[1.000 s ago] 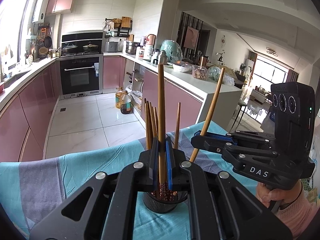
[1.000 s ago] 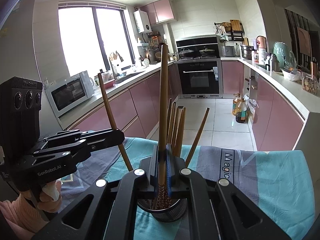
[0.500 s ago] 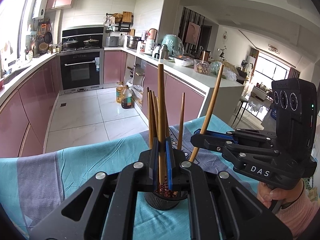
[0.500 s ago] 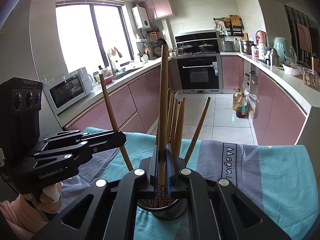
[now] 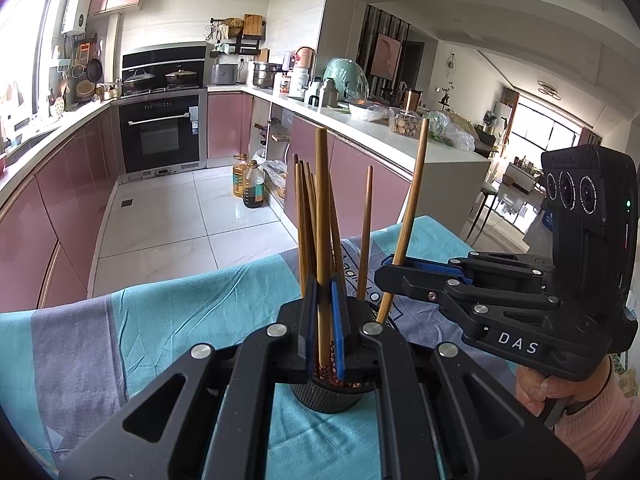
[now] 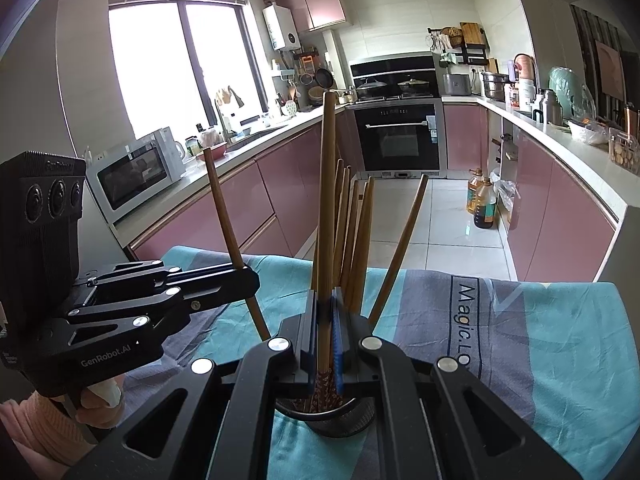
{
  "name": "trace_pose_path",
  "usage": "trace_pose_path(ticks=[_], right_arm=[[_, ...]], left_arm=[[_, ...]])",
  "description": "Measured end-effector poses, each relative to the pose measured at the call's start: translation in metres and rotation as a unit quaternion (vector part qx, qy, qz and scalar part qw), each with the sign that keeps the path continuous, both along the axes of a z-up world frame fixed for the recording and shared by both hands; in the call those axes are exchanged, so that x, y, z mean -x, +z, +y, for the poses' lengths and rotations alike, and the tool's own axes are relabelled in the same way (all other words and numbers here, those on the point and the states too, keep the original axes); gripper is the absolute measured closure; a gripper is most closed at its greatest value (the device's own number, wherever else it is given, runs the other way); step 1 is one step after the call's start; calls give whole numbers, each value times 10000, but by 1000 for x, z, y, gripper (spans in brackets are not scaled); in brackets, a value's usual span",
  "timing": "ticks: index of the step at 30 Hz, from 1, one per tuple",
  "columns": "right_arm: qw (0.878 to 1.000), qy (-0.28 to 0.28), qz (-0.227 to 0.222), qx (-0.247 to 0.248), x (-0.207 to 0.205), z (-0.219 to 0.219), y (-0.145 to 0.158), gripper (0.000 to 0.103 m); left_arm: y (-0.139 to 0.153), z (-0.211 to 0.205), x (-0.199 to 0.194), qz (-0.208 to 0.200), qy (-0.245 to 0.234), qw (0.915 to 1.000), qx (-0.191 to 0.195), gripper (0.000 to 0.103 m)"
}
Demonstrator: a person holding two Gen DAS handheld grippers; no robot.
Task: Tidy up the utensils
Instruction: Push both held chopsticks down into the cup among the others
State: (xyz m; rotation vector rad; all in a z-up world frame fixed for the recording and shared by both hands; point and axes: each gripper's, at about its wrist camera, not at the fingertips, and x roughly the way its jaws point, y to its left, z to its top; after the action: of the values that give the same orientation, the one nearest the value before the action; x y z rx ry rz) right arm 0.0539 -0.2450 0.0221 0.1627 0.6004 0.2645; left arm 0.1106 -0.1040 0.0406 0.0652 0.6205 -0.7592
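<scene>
A dark round utensil holder [image 5: 326, 394] stands on the table and holds several wooden chopsticks [image 5: 306, 216]; it also shows in the right wrist view [image 6: 326, 416]. My left gripper [image 5: 324, 320] is shut on one upright chopstick [image 5: 322, 208] whose lower end is in the holder. My right gripper [image 6: 326, 328] is shut on another chopstick [image 6: 329, 184], its lower end in the holder too. The right gripper [image 5: 390, 272] shows from the side in the left view, the left gripper [image 6: 248, 276] in the right view.
A teal and grey cloth [image 5: 180, 308] covers the table, printed with letters [image 6: 464, 320] on the right. Behind are pink kitchen cabinets, an oven [image 5: 162, 136], oil bottles [image 5: 250, 184] on the floor and a microwave [image 6: 136, 172].
Both grippers have sunk a little with their chopsticks toward the holder. The grips have not changed.
</scene>
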Motion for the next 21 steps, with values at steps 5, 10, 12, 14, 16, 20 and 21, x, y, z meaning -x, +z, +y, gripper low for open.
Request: trace_pose_path(ticks=[5,10,12,14,16,20,21], right_arm=[[10000,-1,61,8,-4,1,-4,97],[9999,-13,113,10,-7,1,-7,97],[9999,-15,139,1,-8,0,-9,97],[9998,-8,177,-17,-9,0,-11,97],[9998,-3,209,-36,-11,-1,-13,97],[9997,-20,238,-98,-14,-5,-16,97],[9997,-23,241,-100,-15,-5,-16,97]], left_arm=[[-2,-1,-3,18,-7,10000,-24,96],[-7,-2,-6,44,3,10000,-47,96],[-8,-2,-8,53,1,10000,-50,96],[-8,-3,-6,54,6,10000,-63,96],[-10,-4,-8,74,12,9999,-76,96],[-14,-4,-12,121,32,9999,-94,96],[-15,-5,-13,126,36,9999,-107,96]])
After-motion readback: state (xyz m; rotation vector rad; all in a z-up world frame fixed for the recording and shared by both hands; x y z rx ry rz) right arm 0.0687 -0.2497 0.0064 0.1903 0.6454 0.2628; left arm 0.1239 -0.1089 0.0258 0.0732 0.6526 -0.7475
